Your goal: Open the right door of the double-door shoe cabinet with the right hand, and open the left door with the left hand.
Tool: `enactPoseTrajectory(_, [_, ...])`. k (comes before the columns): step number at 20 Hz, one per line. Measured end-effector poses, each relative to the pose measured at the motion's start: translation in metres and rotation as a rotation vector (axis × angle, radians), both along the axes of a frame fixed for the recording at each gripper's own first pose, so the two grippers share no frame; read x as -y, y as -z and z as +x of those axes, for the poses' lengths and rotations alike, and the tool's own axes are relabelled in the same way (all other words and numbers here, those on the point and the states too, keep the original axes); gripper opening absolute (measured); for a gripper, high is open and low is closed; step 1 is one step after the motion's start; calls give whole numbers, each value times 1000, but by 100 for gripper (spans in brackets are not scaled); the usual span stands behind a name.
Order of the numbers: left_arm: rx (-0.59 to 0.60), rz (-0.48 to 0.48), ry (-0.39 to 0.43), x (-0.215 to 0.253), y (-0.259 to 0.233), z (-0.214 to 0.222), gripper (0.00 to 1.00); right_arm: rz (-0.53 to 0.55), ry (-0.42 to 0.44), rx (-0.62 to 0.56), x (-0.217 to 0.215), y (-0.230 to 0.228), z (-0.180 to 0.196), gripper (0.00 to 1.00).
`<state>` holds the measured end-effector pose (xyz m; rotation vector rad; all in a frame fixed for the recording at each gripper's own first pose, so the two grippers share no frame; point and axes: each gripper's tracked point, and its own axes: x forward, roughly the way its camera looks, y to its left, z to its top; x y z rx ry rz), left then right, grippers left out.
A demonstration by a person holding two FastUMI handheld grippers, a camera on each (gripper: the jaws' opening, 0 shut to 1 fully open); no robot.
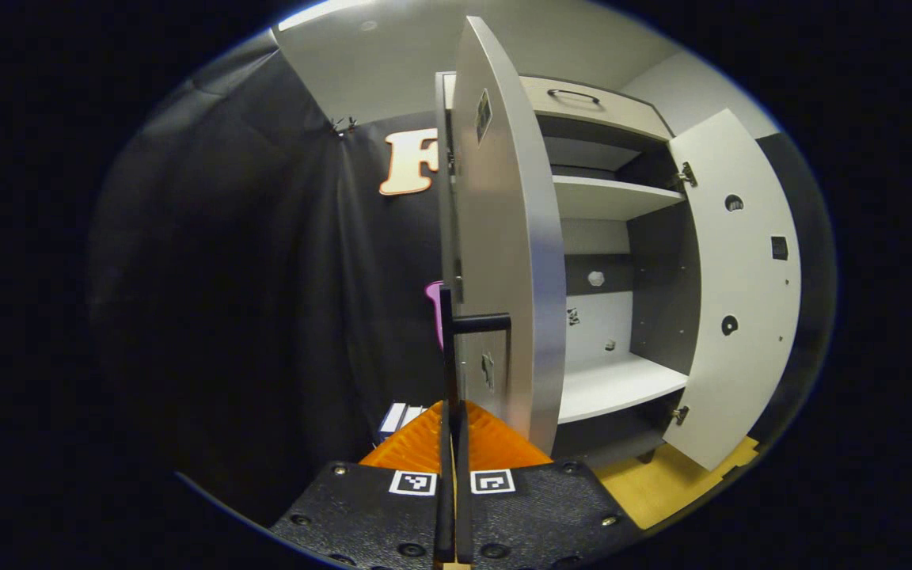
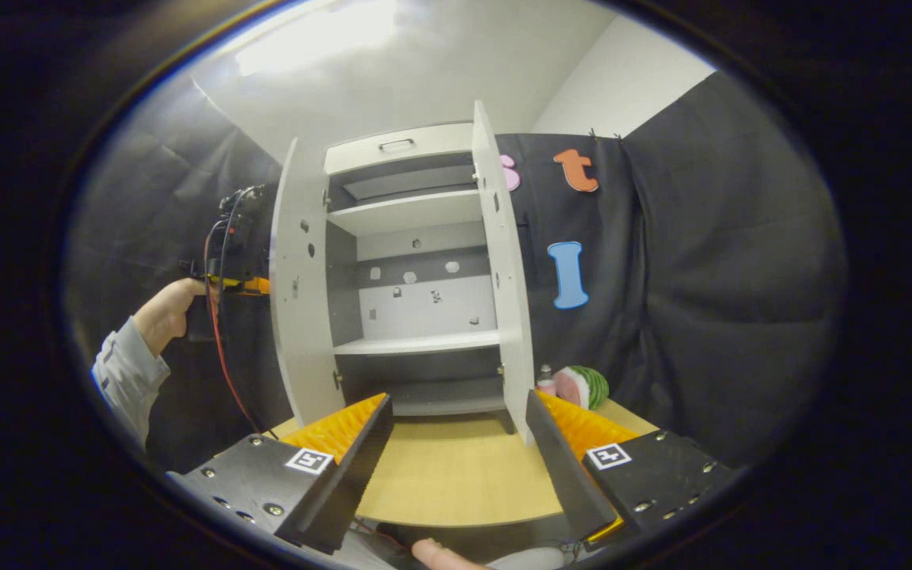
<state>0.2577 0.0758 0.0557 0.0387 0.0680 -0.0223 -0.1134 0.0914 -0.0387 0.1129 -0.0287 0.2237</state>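
Recording booth: black cloth walls (image 2: 701, 261); shoe cabinet (image 2: 412, 261).

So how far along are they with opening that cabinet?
Nearly finished, it seems. The right door stands wide open, and the right gripper is open and clear of it. The left door is swung out too, with the left gripper shut on its handle. Only letting go seems left.

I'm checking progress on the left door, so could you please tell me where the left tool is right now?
In the right gripper view, the left tool sits at the left, against the outer face of the cabinet's open left door, with the person's hand behind it.
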Motion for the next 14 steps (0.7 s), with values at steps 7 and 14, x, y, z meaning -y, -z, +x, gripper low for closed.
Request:
enactPoseTrajectory(7, [33, -20, 130, -17, 3, -5, 2, -30, 24, 25, -9, -3, -7, 100])
enactPoseTrajectory(14, [61, -10, 11, -37, -5, -47, 61, 20, 17, 28, -10, -7, -7, 100])
